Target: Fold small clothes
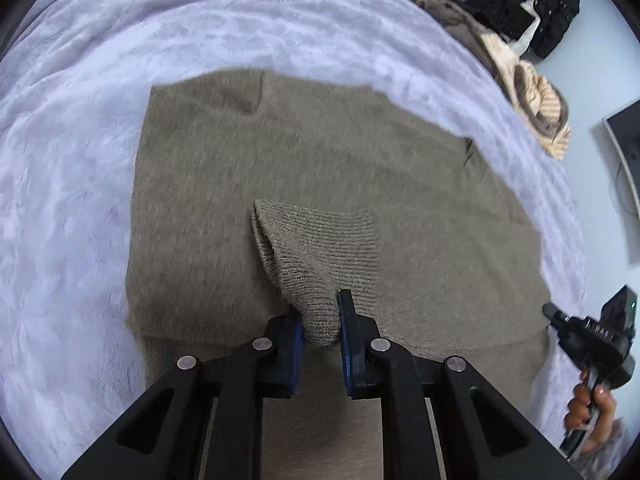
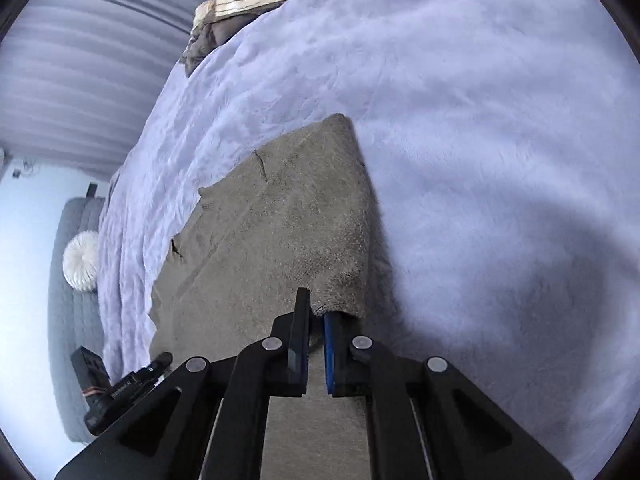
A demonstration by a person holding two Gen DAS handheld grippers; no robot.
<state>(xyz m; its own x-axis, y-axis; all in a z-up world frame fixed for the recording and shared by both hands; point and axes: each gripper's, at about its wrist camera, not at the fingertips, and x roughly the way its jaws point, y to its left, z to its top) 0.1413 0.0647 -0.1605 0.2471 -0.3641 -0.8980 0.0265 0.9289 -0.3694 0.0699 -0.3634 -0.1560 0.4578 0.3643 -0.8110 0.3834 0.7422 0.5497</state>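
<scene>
Left wrist: left tool (image 1: pixel 320 322) pinches sweater (image 1: pixel 280 160) cuff edge.

Taupe sweater (image 1: pixel 320 184), lavender blanket (image 1: pixel 80 160)

A wide bed with a soft pale lilac plush blanket (image 1: pixel 280 28) fills most of both views. Its far edge carries a heap of brown and cream striped fabric (image 1: pixel 532 92), and a pile of black clothes (image 1: pixel 536 16) lies beyond it. The floor (image 2: pixel 28 248) is pale and brightly lit. On the floor sits a grey quilted cushion (image 2: pixel 66 320) with a round white fluffy pillow (image 2: pixel 82 261). Long pale pleated curtains (image 2: pixel 92 72) hang behind.
</scene>
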